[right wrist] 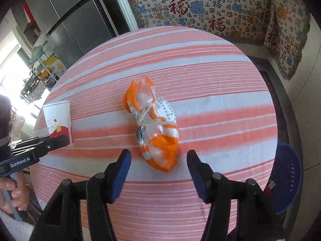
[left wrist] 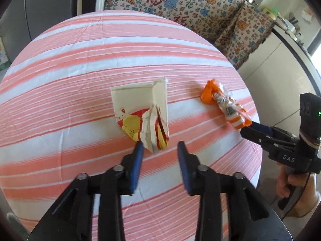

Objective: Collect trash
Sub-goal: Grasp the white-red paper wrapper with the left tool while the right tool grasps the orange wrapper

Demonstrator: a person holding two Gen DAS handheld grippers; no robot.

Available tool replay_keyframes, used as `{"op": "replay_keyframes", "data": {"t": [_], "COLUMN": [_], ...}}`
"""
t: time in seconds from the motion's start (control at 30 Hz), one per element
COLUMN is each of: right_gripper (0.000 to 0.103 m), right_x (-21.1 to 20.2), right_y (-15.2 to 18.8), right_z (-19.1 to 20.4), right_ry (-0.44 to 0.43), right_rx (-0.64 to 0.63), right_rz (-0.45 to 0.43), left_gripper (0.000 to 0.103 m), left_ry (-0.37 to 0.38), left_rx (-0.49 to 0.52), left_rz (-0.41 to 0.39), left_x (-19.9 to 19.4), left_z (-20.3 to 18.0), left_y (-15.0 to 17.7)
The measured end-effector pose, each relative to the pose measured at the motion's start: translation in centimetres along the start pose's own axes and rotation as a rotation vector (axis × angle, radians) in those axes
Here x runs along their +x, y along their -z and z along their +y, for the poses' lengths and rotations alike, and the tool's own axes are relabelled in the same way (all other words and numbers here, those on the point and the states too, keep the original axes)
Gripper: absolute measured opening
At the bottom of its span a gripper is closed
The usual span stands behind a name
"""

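A flattened white paper cup with red and yellow print lies on the striped round table. My left gripper stands open at the cup's near end; the left fingertip is by its crumpled corner and the pads do not press on it. A tied orange and clear plastic bag lies mid-table in the right wrist view. My right gripper is open, with the bag's near end between its fingers and a gap on both sides. The bag also shows right of the cup, with the right gripper just behind it.
A sofa under a patterned cloth stands behind the table. A blue plastic stool or basket sits off the table's right edge. A grey fridge stands at the back left. A hand holds the left gripper beside the cup.
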State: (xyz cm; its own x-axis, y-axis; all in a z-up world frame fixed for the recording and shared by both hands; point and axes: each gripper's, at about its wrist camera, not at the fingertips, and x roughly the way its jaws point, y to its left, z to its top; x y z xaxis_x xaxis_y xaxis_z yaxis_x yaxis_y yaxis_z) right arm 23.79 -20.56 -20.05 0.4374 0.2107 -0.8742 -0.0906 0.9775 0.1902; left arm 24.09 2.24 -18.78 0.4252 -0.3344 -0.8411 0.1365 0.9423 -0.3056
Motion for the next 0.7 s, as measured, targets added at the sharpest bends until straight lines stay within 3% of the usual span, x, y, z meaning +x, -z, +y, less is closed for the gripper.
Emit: {"op": "replay_keyframes", "data": {"t": [0.27, 0.4, 0.57, 0.7], "right_gripper": [0.059, 0.059, 0.059, 0.059], "right_x": [-3.4, -3.8, -2.1, -0.5], "right_y": [-2.1, -4.3, -5.4, -5.8], "right_z": [-1.8, -1.5, 0.4, 1.3], "right_ry": [0.028, 0.035, 0.038, 0.025], "right_rx": [-0.069, -0.093, -0.169, -0.185], "right_rz": [0.003, 0.014, 0.062, 0.082], "left_gripper": [0.067, 0.075, 0.075, 0.075], "left_ry": [0.009, -0.02, 0.002, 0.04], "left_rx": [0.05, 0.097, 0.01, -0.037], "left_rz": [-0.111, -0.138, -0.038, -0.031], "left_x": [-3.3, -2.7, 1.1, 2.2], "left_z": [0.1, -0.7, 1.9, 2.7], "left_y": [-0.6, -1.9, -2.6, -3.0]}}
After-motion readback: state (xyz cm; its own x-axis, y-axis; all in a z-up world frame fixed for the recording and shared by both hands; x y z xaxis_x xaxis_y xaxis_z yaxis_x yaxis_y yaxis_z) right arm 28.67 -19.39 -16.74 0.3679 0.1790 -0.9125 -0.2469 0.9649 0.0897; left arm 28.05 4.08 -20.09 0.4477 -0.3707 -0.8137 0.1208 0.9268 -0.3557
